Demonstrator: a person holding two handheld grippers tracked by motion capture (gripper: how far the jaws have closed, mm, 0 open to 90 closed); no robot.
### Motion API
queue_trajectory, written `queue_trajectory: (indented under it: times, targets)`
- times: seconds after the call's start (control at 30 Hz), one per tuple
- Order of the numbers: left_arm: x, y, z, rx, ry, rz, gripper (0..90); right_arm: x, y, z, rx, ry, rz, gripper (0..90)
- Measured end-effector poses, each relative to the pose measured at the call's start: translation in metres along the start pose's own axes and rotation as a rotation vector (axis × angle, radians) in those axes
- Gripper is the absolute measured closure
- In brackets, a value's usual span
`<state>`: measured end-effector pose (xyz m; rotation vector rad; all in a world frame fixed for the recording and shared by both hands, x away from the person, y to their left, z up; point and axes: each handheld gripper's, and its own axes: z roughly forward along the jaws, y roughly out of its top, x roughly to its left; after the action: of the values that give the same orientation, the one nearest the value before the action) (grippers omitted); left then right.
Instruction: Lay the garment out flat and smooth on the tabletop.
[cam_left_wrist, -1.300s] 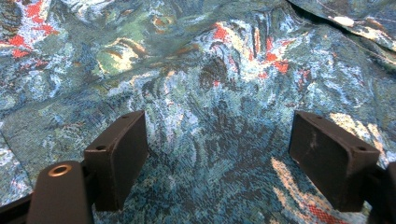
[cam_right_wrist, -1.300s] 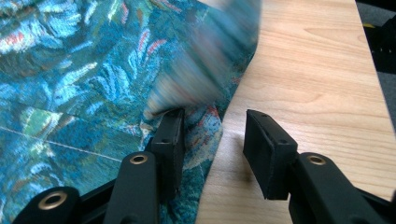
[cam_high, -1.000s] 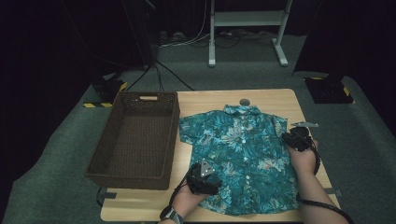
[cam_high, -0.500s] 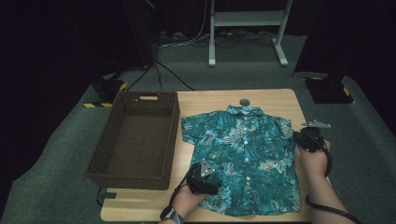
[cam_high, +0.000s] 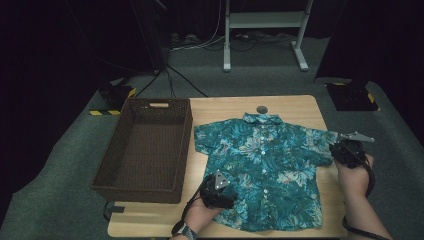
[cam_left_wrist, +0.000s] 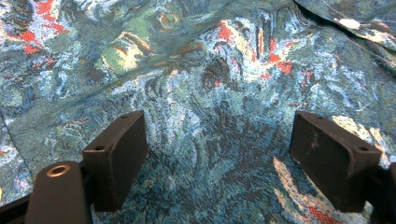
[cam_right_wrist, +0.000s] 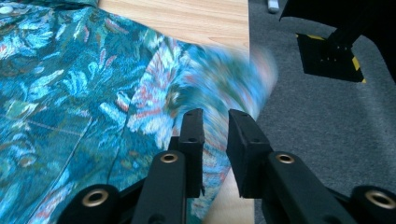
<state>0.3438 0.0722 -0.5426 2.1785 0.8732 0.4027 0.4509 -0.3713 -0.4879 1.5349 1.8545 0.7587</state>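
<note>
The shirt (cam_high: 270, 170) lies flat on the counter (cam_high: 225, 105). Left gripper (cam_left_wrist: 219, 149) presses its hem, fingers wide, gripping nothing. Right gripper (cam_right_wrist: 215, 140), fingers just parting, has nothing between them beside the sleeve (cam_right_wrist: 219, 79). Next, likely folding that sleeve inward.

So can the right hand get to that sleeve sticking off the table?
Probably yes. The right gripper sits right beside the sleeve at the table edge, and nothing lies between them. Its jaws have just been opening, a narrow gap with no cloth clearly in it.
</note>
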Motion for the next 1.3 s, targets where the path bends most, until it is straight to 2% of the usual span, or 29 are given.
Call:
queue_trajectory:
  times: [0.17, 0.2, 0.33, 0.43, 0.53, 0.63, 0.77, 0.83, 0.93, 1.0, 1.07, 1.13, 1.2, 1.3]
  targets:
    - [0.000, 0.000, 0.000, 0.001, 0.004, -0.001, 17.7, 0.001, -0.007, -0.010, -0.004, 0.010, -0.001, 69.2]
    - [0.000, 0.000, 0.001, 0.004, 0.006, -0.004, 16.9, 0.003, -0.013, -0.015, -0.008, 0.022, -0.002, 65.6]
    - [-0.001, 0.001, 0.001, 0.010, 0.002, 0.001, 14.3, 0.007, -0.022, -0.023, -0.010, 0.040, 0.009, 61.6]
    - [-0.002, 0.002, 0.002, 0.027, -0.009, 0.009, 7.5, 0.015, -0.036, -0.032, -0.016, 0.075, 0.000, 55.2]
    - [-0.002, 0.002, 0.001, 0.027, -0.008, 0.003, 6.5, 0.020, -0.042, -0.036, -0.015, 0.090, -0.006, 50.9]
    - [-0.002, 0.008, -0.005, 0.010, 0.013, 0.014, 6.5, 0.028, -0.050, -0.043, -0.017, 0.137, -0.019, 42.2]
    - [0.004, 0.019, -0.005, -0.004, 0.025, 0.009, 5.7, 0.035, -0.055, -0.049, 0.001, 0.172, -0.028, 31.9]
    - [0.008, 0.024, 0.000, -0.002, 0.031, 0.013, 5.7, 0.043, -0.056, -0.052, -0.006, 0.193, -0.042, 27.6]
    - [0.013, 0.029, 0.011, 0.017, 0.034, -0.011, 4.8, 0.062, -0.057, -0.054, -0.002, 0.237, -0.073, 24.1]
    - [0.014, 0.031, 0.018, 0.023, 0.027, -0.019, 4.7, 0.076, -0.057, -0.052, 0.016, 0.271, -0.083, 21.4]
    - [0.015, 0.033, 0.025, 0.035, 0.035, -0.011, 4.3, 0.091, -0.056, -0.048, 0.042, 0.301, -0.094, 19.8]
    - [0.016, 0.032, 0.031, 0.047, 0.041, -0.003, 4.2, 0.103, -0.055, -0.044, 0.053, 0.313, -0.121, 18.4]
    - [0.018, 0.030, 0.034, 0.042, 0.031, -0.034, 2.3, 0.113, -0.055, -0.040, 0.076, 0.327, -0.133, 17.3]
    - [0.017, 0.030, 0.034, 0.037, 0.033, -0.037, 2.2, 0.123, -0.057, -0.034, 0.107, 0.330, -0.143, 17.3]
